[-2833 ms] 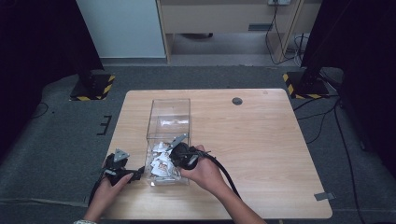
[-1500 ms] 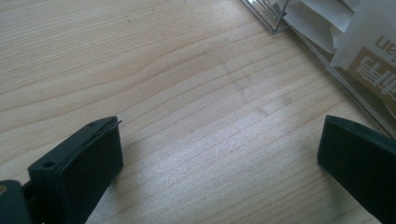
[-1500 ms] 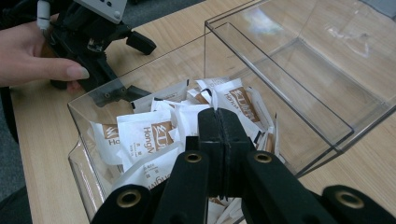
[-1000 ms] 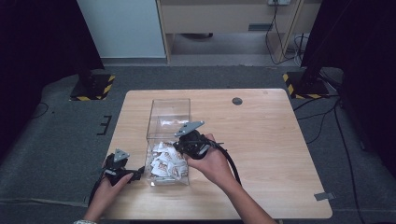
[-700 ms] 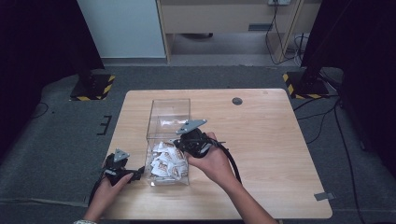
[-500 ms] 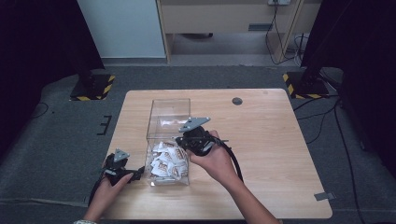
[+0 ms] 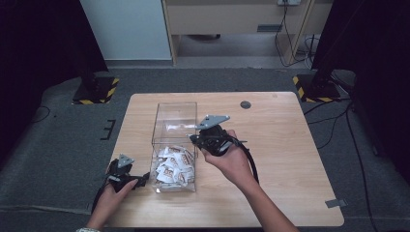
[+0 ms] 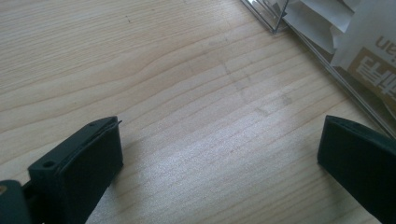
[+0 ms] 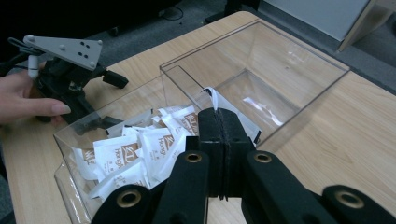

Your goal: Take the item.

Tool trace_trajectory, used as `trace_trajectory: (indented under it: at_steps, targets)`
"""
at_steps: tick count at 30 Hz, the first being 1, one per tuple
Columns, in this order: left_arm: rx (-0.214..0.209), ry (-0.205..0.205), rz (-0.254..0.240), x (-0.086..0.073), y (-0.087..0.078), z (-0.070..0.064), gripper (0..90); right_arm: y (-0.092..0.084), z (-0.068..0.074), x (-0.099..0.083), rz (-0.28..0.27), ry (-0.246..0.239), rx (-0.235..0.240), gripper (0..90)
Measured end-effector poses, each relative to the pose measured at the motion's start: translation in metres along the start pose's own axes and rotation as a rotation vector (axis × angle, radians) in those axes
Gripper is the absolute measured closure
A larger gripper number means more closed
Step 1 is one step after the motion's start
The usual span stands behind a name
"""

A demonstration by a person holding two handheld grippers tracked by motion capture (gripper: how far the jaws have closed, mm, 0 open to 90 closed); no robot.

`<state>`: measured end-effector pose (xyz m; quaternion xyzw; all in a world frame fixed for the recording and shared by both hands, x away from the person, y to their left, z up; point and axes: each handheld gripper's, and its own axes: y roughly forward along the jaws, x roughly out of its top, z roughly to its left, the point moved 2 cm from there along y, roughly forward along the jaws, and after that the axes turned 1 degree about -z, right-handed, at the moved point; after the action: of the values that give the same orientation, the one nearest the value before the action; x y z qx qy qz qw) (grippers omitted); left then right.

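Underneath, pale wooden table (image 7: 290,159) on grey carpet (image 7: 58,145)

Tabletop (image 7: 290,145) pale light wood, fine grain lines
Box (image 7: 175,112) clear, colourless, near left edge of tabletop
Packets (image 7: 171,166) in box white, tan-brown printed label with white lettering
Packet (image 9: 211,97) pinched in right gripper (image 9: 219,116) white
Both grippers black; left gripper (image 7: 144,179) at front-left corner of tabletop, grey plate on top
Small round disc (image 7: 245,104) near far edge dark grey
Floor (image 7: 58,140) dark grey carpet
Stand feet (image 7: 99,92) black-and-yellow striped
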<state>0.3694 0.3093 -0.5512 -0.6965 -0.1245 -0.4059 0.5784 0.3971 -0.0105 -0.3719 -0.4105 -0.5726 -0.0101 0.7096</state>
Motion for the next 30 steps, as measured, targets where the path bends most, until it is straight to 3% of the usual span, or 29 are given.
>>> trace_trajectory:
  at_steps: [17, 30]
  targets:
    - [0.000, 0.000, 0.000, 0.000, 0.000, 0.000, 0.0, -0.021, -0.040, -0.022, 0.013, 0.050, -0.092, 89.6]
    - [0.000, 0.000, 0.000, 0.000, 0.000, 0.000, 0.0, -0.027, -0.055, -0.034, 0.025, 0.072, -0.125, 89.5]
